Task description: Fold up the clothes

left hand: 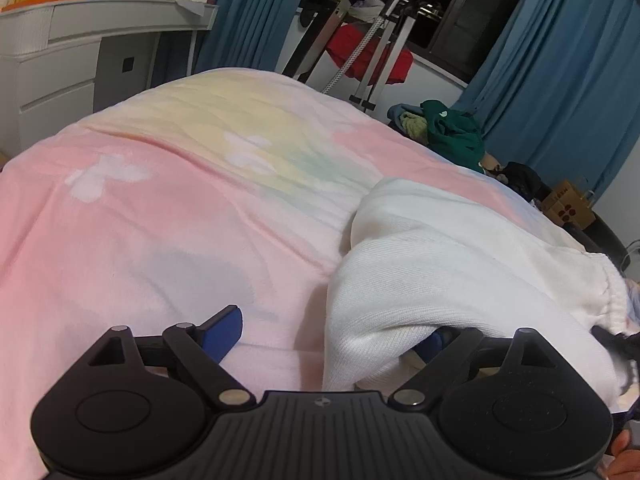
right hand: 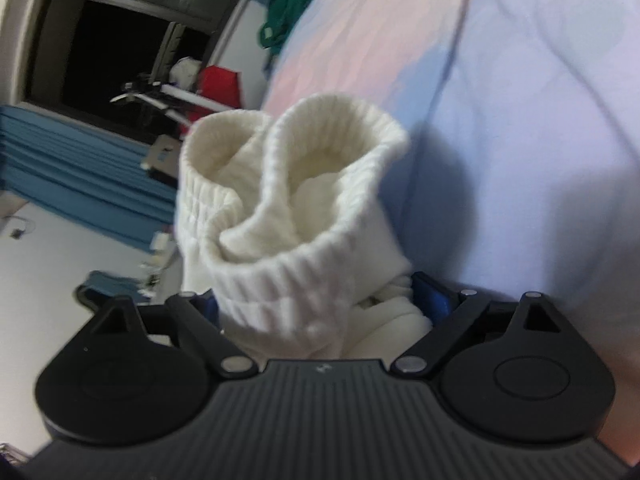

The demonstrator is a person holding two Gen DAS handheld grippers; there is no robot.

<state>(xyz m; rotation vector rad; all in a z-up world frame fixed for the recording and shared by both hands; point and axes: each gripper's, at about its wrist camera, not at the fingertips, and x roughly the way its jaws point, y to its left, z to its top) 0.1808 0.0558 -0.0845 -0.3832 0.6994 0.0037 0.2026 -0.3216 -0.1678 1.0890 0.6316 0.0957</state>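
Left wrist view: the left hand-held gripper [left hand: 320,334] is spread wide, one blue pad [left hand: 222,332] bare on the blanket and the other tucked under a fold of the white garment [left hand: 432,256], so it pinches nothing. The garment lies bunched on the pastel blanket [left hand: 168,208] of the bed, toward the gripper's right side. In the right wrist view the right hand-held gripper [right hand: 320,308] has its fingers closed in on the garment's ribbed cuffs [right hand: 296,184], two of them bundled together and lifted off the bed; that picture is blurred. Beyond lie a green garment [left hand: 452,132] and a drying rack [left hand: 376,52] against blue curtains [left hand: 560,60]. The risk, as I judge it: thick knit held by a bundled end could slip or unroll, and the left gripper, closing where it stands, might catch blanket along with cloth and drag the fold askew.
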